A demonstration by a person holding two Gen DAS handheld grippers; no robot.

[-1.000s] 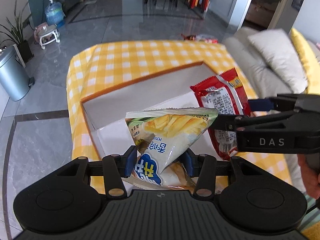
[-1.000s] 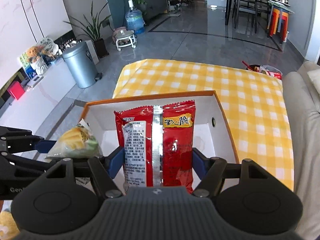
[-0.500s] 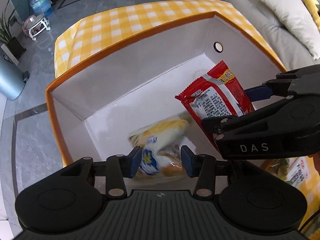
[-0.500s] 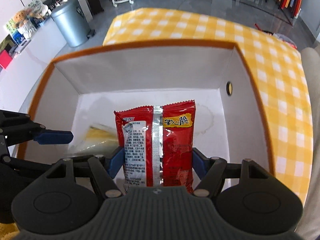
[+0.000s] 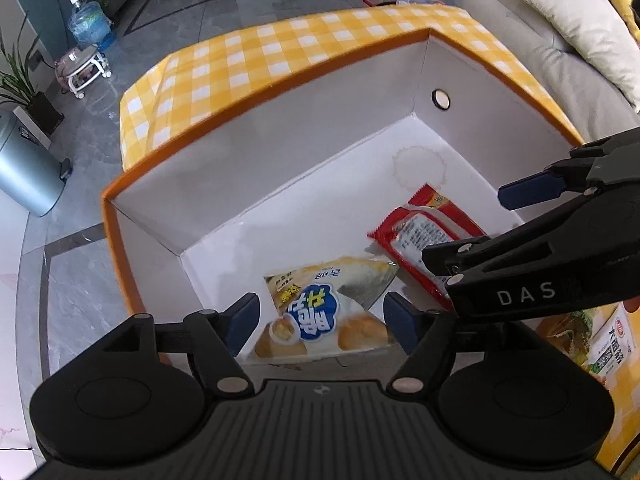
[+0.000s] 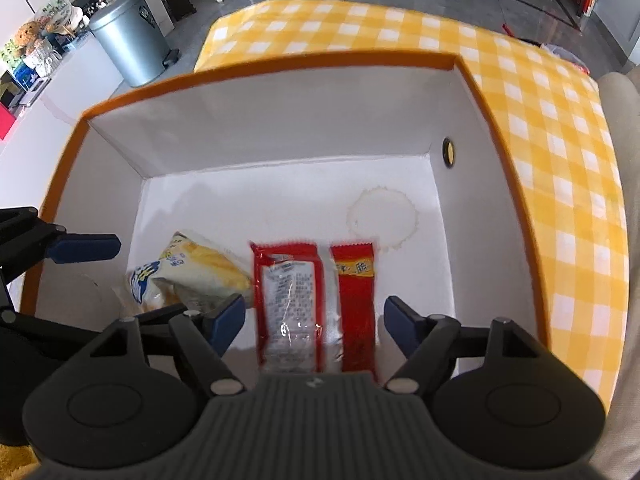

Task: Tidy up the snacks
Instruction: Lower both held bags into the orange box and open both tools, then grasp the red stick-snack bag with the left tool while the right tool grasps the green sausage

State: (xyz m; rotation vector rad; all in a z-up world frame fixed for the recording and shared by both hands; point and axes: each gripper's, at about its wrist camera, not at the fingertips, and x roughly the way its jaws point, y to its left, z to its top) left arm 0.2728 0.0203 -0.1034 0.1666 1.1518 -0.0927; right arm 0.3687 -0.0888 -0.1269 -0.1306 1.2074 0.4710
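Both wrist cameras look steeply down from close above into the white box (image 5: 248, 168), facing its far wall. The left view sits at the near left corner, the right view further right; both share the box floor, red packet (image 6: 316, 300) and yellow-checked counter (image 6: 552, 128).

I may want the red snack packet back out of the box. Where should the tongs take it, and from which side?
Grip the red foil snack packet across its narrow width at mid-length, coming straight down from above: it lies flat on the floor of the white orange-rimmed box, both long edges clear.
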